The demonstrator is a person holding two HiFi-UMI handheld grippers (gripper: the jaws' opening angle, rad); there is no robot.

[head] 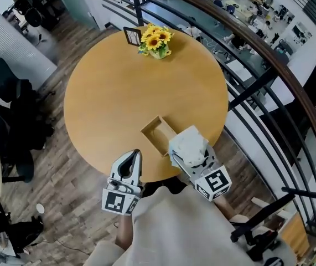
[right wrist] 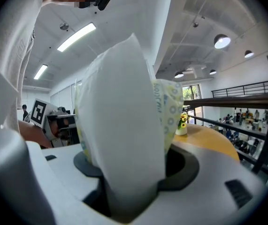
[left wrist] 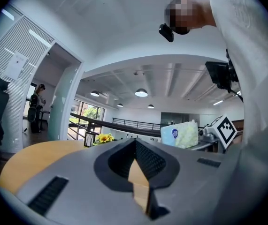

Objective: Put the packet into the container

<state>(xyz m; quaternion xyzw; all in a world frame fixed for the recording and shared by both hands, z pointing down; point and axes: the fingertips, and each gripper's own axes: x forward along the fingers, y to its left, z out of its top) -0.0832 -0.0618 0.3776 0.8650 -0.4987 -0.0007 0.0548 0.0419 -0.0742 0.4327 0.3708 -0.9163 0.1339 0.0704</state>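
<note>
Scene: round tan wooden table [head: 119, 93] beside a dark railing, with a pot of yellow sunflowers [head: 156, 39] at its far edge, upper centre of the head view.
Packet: soft white plastic-wrapped packet with a pale yellow-green print [head: 190, 144], held clear of the table at lower centre-right of the head view, just right of the container and not yet inside it.
Container: shallow open-topped tan rectangular box [head: 158, 134], lower centre, close to the table's near edge, apparently empty.
Right gripper [head: 186, 157]: pinching the packet across its broad faces, the wrapper bulging up out of the jaws and filling the middle of the right gripper view.
Left gripper [head: 132, 158]: pressed together on nothing, idle at lower centre-left, below and left of the container.
Handling: likely light and squashy, giving under the pads; film wrapper probably slick, so prone to sliding or tilting in a loose pinch.
Hold: best placed across the middle of the broad faces, as here, rather than at a corner or seam.
Next: probably a short carry left over the box, then down before letting go.
</note>
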